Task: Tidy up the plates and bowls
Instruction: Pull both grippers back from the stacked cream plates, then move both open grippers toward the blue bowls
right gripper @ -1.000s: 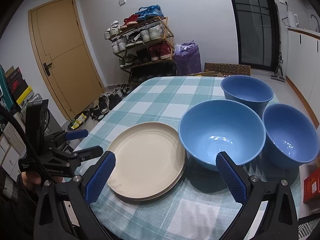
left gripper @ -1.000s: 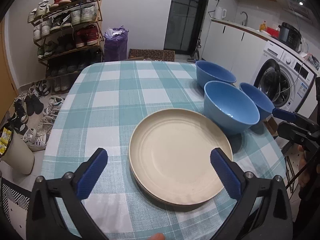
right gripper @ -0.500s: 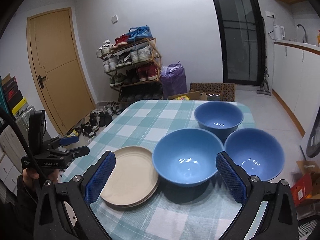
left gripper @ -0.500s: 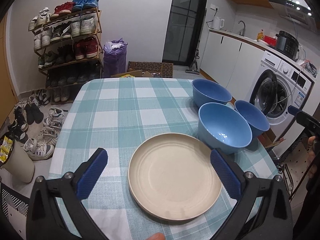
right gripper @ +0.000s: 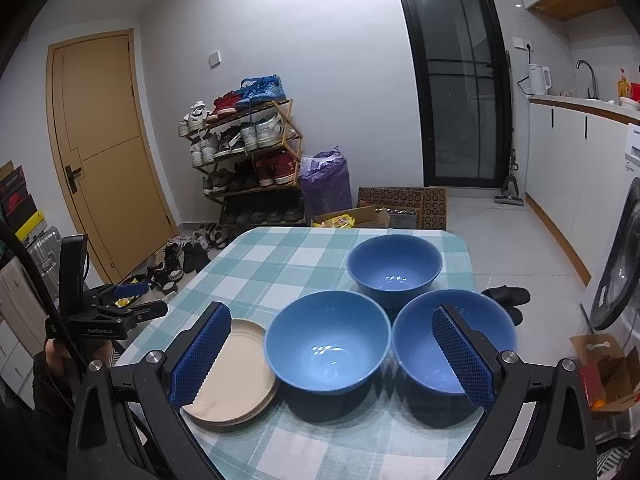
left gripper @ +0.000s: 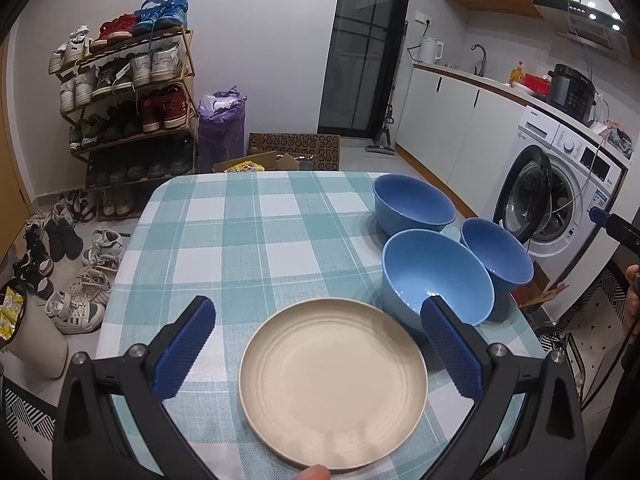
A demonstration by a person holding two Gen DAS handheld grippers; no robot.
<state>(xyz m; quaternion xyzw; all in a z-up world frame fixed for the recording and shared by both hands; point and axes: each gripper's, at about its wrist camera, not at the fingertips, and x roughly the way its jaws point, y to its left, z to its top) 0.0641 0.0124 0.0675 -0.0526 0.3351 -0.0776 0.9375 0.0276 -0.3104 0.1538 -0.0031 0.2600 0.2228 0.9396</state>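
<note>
Blue, all 3 bowls (right gripper: 326, 346) are sitting close together ahead of the right gripper (right gripper: 332, 362), whose jaws are standing wide apart and holding nothing. The cream plates (left gripper: 334, 382) are lying stacked between the spread, empty jaws of the left gripper (left gripper: 318, 354). For nesting the bowls, I am judging that a firm pinch on 1 rim is working best.

It was a home's combined kitchen and entryway: a white front-loading washing machine (left gripper: 560, 192) under the counter, a crowded wooden shoe rack (right gripper: 248, 160), a checked-cloth dining table (left gripper: 240, 240).
</note>
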